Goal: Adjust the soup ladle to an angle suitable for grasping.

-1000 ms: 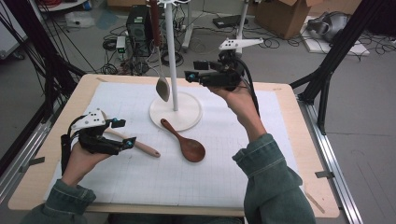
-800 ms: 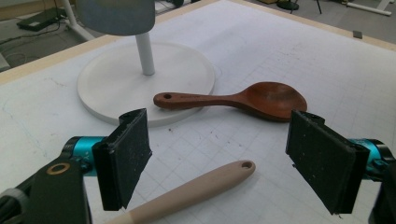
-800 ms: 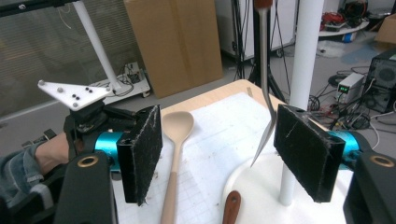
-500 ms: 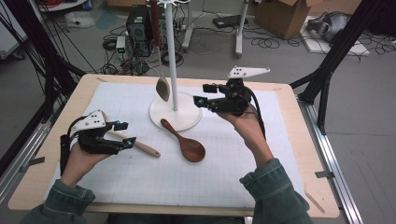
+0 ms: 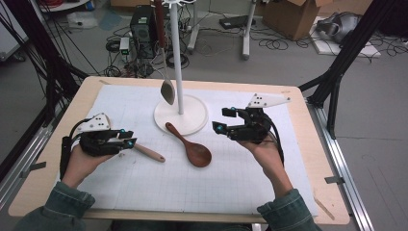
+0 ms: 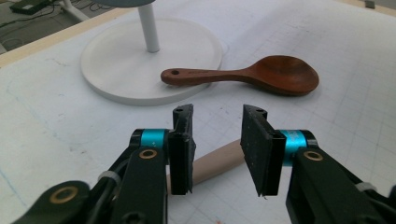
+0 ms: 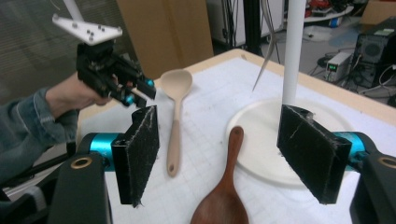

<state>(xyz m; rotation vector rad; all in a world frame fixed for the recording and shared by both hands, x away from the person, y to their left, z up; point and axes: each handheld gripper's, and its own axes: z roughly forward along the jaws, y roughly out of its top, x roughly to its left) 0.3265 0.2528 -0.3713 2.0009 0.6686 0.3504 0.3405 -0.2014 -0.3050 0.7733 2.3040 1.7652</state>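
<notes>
Two tools: a person held one in each hand over a pale surface (image 5: 298, 183) covered with a gridded white mat (image 5: 144, 187).
Left tool (image 5: 129, 139): it sat low at the near left of the mat, its jaws having just been closing, with the handle of a light wooden spoon (image 5: 150, 153) lying between them.
Left grip: in the left gripper view the pads (image 6: 181, 149) stood either side of the pale handle (image 6: 215, 162) with a gap showing on the right, so they straddled it rather than pinched it.
Light spoon: it lay flat on the mat; in the right gripper view its bowl (image 7: 176, 82) lay just beside the left tool (image 7: 140, 93) and its handle ran toward the camera.
Right tool (image 5: 224, 120): it hovered at the right of the mat with jaws spread and nothing between them, a grey three-cornered plate (image 5: 267, 100) on top.
Dark spoon (image 5: 190, 147): it lay flat between the two tools, its handle end resting against the edge of the stand's round white base (image 5: 192, 120) and its bowl toward the person.
Stand (image 5: 175, 57): its white pole rose upright from the base at the middle of the mat.
Metal spoon (image 5: 166, 77): it hung beside the pole, bowl down, above the base's left edge.
Sleeves: green cuffs (image 5: 62, 202) covered both forearms at the near edge.
</notes>
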